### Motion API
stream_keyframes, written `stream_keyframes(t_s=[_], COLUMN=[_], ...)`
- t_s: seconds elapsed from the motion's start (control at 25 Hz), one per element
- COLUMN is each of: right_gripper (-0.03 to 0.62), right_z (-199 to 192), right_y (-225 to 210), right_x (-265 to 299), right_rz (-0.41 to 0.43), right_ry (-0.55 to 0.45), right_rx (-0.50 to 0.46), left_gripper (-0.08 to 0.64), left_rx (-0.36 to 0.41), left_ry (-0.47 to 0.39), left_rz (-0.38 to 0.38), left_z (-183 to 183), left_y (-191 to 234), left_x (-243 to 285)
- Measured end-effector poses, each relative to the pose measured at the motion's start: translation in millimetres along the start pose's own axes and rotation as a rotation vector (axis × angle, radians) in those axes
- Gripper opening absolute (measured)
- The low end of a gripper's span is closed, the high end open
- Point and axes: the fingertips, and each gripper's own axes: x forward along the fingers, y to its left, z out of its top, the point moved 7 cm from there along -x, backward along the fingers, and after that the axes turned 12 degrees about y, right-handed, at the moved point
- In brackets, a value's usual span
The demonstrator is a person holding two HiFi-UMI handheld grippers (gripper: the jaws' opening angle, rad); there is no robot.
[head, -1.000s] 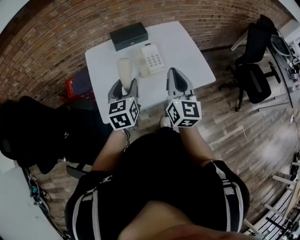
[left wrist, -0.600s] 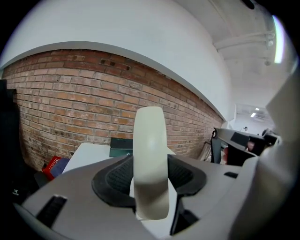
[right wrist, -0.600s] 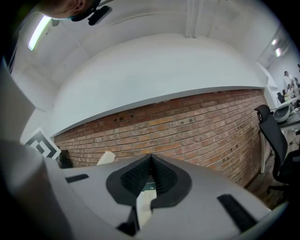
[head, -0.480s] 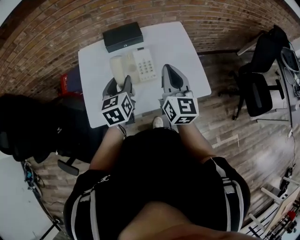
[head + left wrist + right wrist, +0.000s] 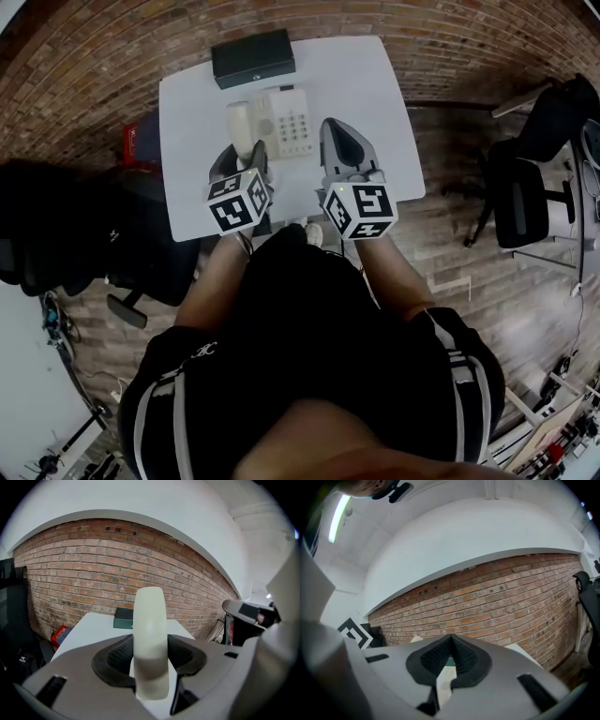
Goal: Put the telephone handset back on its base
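The cream telephone handset (image 5: 241, 122) stands on end between the jaws of my left gripper (image 5: 242, 156), which is shut on it. It hangs just left of the white telephone base (image 5: 292, 122) with its keypad, over the white table (image 5: 375, 94). In the left gripper view the handset (image 5: 150, 616) fills the gap of the left gripper (image 5: 151, 657), both pads pressed to its sides. My right gripper (image 5: 335, 131) hovers at the base's right side, and in its own view the right gripper (image 5: 451, 644) is shut with nothing in it.
A black box (image 5: 253, 58) lies at the table's far edge, also seen as the box (image 5: 123, 618). A red object (image 5: 141, 141) sits on the floor left of the table. Black office chairs (image 5: 525, 202) stand at the right, dark seating (image 5: 75, 225) at the left. A brick wall is behind.
Both grippers have moved a little further over the table toward the phone. The left one still grips the handset, now close beside the base.
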Motion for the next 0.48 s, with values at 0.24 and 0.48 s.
stream_keyframes(t_s=[0.24, 0.48], right_gripper=[-0.002, -0.002], right_z=[-1, 2], right_y=[-5, -10], right_x=[12, 17], right_rz=[-0.003, -0.013], right_ry=[0.020, 0.023], right_rx=[0.003, -0.018], left_gripper=[0.212, 0.212], left_rx=[-0.023, -0.049], left_ry=[0.044, 0.082], left_rz=[0.006, 0.020], left_z=[-1, -5], left_y=[8, 17], left_x=[28, 58])
